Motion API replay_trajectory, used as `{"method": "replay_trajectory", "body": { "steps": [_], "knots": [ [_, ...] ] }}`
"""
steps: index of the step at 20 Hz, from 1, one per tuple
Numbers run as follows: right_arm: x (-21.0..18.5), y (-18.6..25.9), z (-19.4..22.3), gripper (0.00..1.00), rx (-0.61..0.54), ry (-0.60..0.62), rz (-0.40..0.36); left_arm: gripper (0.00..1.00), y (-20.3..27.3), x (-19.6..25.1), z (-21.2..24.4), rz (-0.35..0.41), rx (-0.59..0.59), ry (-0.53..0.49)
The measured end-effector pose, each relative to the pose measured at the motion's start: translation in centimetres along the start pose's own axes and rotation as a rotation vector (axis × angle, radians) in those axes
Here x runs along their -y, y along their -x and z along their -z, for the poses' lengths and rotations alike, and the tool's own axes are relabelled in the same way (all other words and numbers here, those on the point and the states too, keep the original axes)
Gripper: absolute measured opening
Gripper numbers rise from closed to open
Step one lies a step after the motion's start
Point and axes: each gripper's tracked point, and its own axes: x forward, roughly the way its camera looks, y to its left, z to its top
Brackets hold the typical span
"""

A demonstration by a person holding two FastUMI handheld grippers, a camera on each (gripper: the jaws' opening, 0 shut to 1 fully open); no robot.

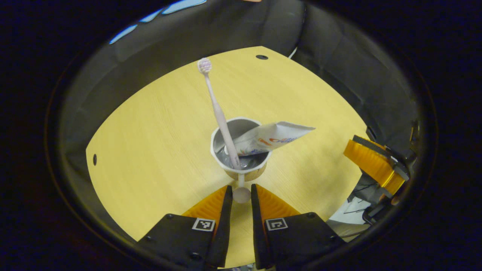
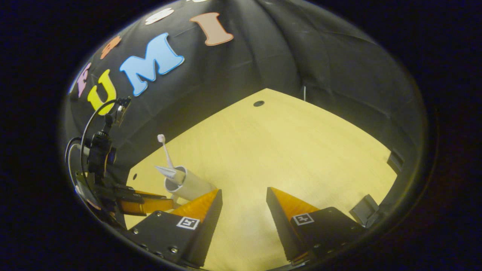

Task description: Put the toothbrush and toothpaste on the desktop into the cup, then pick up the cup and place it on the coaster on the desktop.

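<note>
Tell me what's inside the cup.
The cup holds a toothbrush, bristles up, and a toothpaste tube leaning over the rim. The tube's lower end is hidden by the cup's wall.

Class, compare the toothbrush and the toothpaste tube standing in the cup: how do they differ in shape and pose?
The thin pale pink toothbrush is a slim rod, while the white printed toothpaste tube is broad and flattened toward its crimped end. The toothbrush rises high above the rim, bristles up; the toothpaste tube leans low across the rim. Both stand inside the white metal-lined cup, whose handle lies between the left gripper fingers.
</note>
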Motion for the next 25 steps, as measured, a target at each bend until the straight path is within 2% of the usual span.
{"method": "replay_trajectory", "body": {
  "steps": [4,10,11,12,15,20,21,22,25],
  "knots": [
    [-4.5,-0.2,-2.8,0.75,0.026,0.154,-0.098,0.36,6.4,-3.2,0.6,-0.065,0.147,0.080],
    [-10.7,1.3,-7.8,0.74,0.102,0.271,-0.234,0.36,20.0,-8.0,0.1,-0.183,0.416,0.190],
    [-11.6,1.8,-9.0,0.65,0.130,0.293,-0.247,0.36,22.3,-8.9,0.2,-0.222,0.474,0.200],
    [-12.6,2.5,-10.1,0.75,0.156,0.316,-0.262,0.36,24.0,-9.5,0.3,-0.266,0.546,0.201],
    [-15.1,4.9,-14.3,0.75,0.253,0.357,-0.295,0.36,29.6,-9.2,1.2,-0.350,0.759,0.200],
    [-18.8,10.3,-21.3,0.74,0.459,0.312,-0.320,0.35,33.8,-9.5,5.8,-0.460,1.050,0.191],
    [-19.4,11.5,-22.3,0.65,0.488,0.298,-0.334,0.35,33.6,-9.2,6.5,-0.469,1.092,0.183],
    [-19.9,12.7,-23.1,0.74,0.516,0.285,-0.348,0.35,32.4,-8.9,6.7,-0.477,1.141,0.176],
    [-20.4,15.4,-24.7,0.73,0.587,0.325,-0.337,0.34,31.4,-9.3,7.5,-0.492,1.206,0.188]
  ]
}}
